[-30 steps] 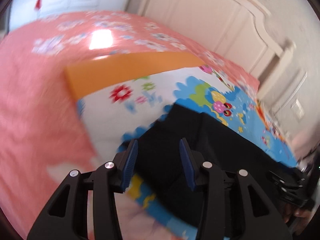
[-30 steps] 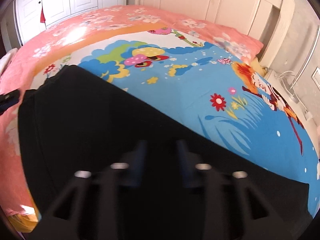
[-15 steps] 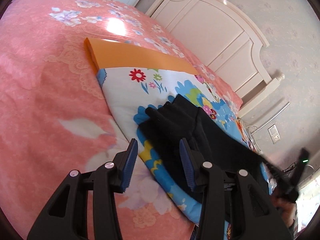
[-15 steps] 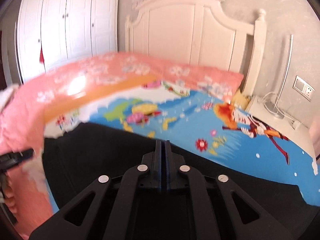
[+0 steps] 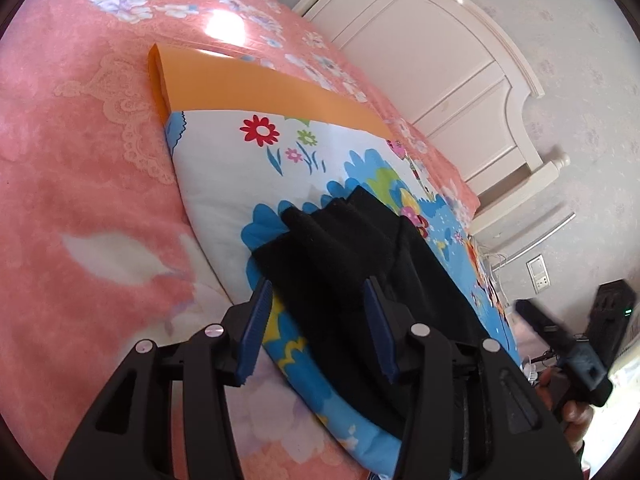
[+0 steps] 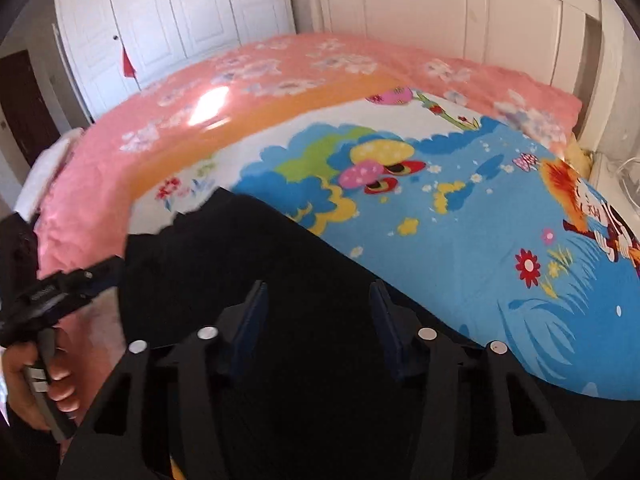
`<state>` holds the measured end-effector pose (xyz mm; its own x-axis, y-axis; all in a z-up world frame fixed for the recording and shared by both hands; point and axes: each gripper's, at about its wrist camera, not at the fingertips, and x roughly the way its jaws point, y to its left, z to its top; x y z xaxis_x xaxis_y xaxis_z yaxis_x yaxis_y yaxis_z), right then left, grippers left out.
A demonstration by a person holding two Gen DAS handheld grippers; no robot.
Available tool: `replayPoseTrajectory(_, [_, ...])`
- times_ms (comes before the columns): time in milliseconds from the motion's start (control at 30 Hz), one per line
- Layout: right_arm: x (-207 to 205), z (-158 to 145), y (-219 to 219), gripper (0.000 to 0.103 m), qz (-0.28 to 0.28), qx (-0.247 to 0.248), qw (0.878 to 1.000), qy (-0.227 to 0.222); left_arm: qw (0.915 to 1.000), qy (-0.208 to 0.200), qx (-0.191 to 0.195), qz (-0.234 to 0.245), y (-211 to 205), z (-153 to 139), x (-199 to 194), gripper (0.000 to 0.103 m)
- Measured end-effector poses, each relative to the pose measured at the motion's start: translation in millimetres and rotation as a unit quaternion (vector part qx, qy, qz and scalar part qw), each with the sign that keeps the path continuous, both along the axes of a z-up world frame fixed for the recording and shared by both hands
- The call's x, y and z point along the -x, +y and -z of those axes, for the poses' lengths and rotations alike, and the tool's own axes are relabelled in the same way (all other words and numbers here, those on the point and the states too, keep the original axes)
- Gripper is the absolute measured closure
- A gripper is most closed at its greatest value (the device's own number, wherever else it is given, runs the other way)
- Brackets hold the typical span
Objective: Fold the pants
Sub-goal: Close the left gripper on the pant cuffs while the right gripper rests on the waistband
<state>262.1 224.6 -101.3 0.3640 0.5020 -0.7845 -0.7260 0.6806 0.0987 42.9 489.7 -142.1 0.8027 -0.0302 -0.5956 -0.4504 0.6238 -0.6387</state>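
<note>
Spreading across the whole far side of both grippers is the pink bedspread (image 5: 80, 184), and lying over it is the cartoon quilt (image 6: 460, 240) with its orange border (image 5: 256, 92), stretching ahead of the right gripper (image 6: 318, 308) and off to its right. Lying on that quilt are the black pants (image 5: 344, 264), running under and between both sets of fingers, with a bunched, layered end just ahead of the left gripper (image 5: 316, 304).

Both grippers are standing spread, pinching nothing. The right one's jaws have just been opening, with only loose black cloth beneath them and no pad pressing on it. The left one's jaws have just been opening a touch as well, framing the thick folded end without touching it, as far as the view shows.

Judging the step, a fold looks laid and the next grip is being lined up. Doing it well means coming down squarely over the bunched edge, catching every layer at once rather than the top one only, and keeping both grips level so the crease is landing straight.

Compared with a second ago, the left gripper is sitting lower and closer over the pants' end, rolled a little. The right gripper, pressed together half a second back, is now wide apart and looking down at the cloth rather than towards the headboard (image 6: 460, 12).
</note>
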Motion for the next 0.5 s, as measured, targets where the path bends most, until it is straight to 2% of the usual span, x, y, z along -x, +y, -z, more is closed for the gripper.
replayPoseTrajectory(33, [-5,12,2,0.102,0.007,0.028,1.000,-0.012,1.0000,0.000,0.002,0.001,2,1,-2,0.057])
replayPoseTrajectory(67, [-10,23,4,0.102,0.008,0.045,0.999,-0.017,1.0000,-0.001,0.004,0.003,3,1,-4,0.057])
replayPoseTrajectory(167, [-6,27,10,0.102,-0.005,0.064,0.995,-0.071,0.9999,0.001,-0.003,0.012,5,0,-12,0.057])
replayPoseTrajectory(200, [-3,26,13,0.101,-0.004,0.069,0.993,-0.097,0.9999,0.002,-0.003,0.015,6,2,-15,0.064])
replayPoseTrajectory(233, [3,21,14,0.097,-0.004,0.066,0.990,-0.123,0.9998,0.002,0.002,0.021,8,4,-18,0.079])
replayPoseTrajectory(267, [11,16,16,0.060,-0.008,0.063,0.988,-0.142,0.9997,0.002,0.004,0.023,9,4,-20,0.085])
replayPoseTrajectory(300, [15,11,17,0.007,-0.009,0.063,0.986,-0.151,0.9998,0.004,0.001,0.021,10,4,-22,0.094])
replayPoseTrajectory(333, [21,5,16,0.012,-0.008,0.045,0.986,-0.159,0.9998,0.004,-0.005,0.021,9,3,-22,0.097])
replayPoseTrajectory(367, [23,1,15,0.007,-0.015,0.022,0.986,-0.162,0.9998,0.006,-0.008,0.019,9,3,-22,0.097])
replayPoseTrajectory(500, [21,0,17,0.007,-0.032,-0.008,0.994,-0.101,0.9998,0.017,0.002,0.011,10,11,-22,0.097])
